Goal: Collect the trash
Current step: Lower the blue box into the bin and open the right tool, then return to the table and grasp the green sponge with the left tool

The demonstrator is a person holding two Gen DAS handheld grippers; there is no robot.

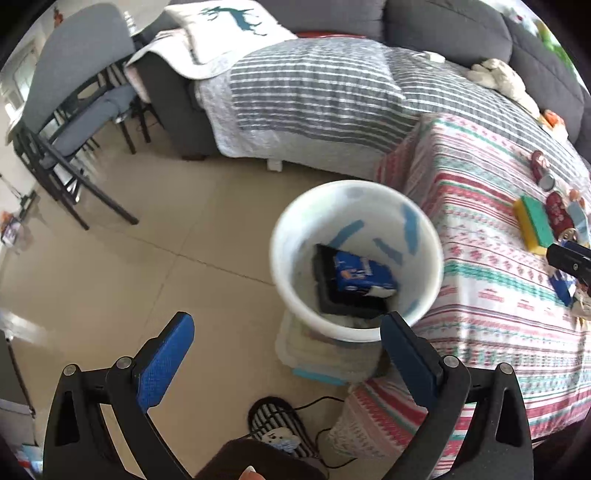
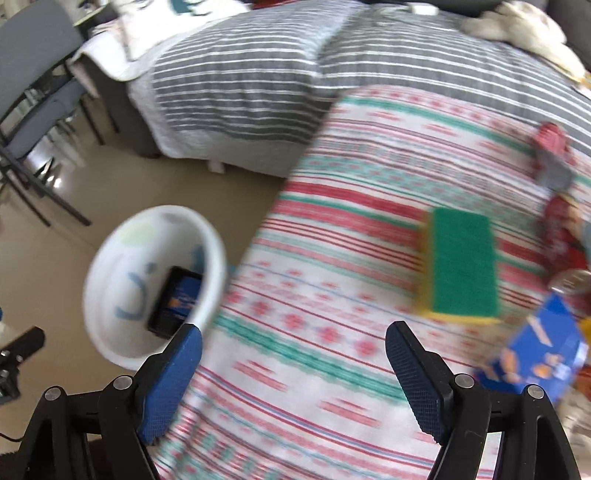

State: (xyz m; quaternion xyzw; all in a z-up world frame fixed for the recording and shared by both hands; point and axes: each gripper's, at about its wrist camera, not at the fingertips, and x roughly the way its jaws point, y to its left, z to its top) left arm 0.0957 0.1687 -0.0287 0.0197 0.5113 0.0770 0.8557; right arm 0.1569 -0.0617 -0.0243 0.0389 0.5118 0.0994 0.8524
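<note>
Room: tiled floor (image 1: 129,266), grey sofa with striped blanket (image 1: 314,99) beyond my grippers.
Bin: white wastebasket (image 1: 356,258) just ahead of my left gripper (image 1: 286,356), holding a blue packet (image 1: 364,277) on a black tray.
Left gripper: spread wide, empty.
Right gripper (image 2: 293,363): spread, empty, over the patterned tablecloth (image 2: 332,314).
Sponge: green-yellow sponge (image 2: 461,262) ahead-right of it.
Box: blue box (image 2: 543,347) at its right.

Grey sofa (image 1: 443,18) ahead of me, white deer-print pillow (image 1: 225,26) on its arm, grey-striped quilt (image 1: 314,92) draped over the seat, grey chair (image 1: 74,92) off to my left, beige tiled floor (image 1: 147,258), striped slipper (image 1: 273,424) below me.
</note>
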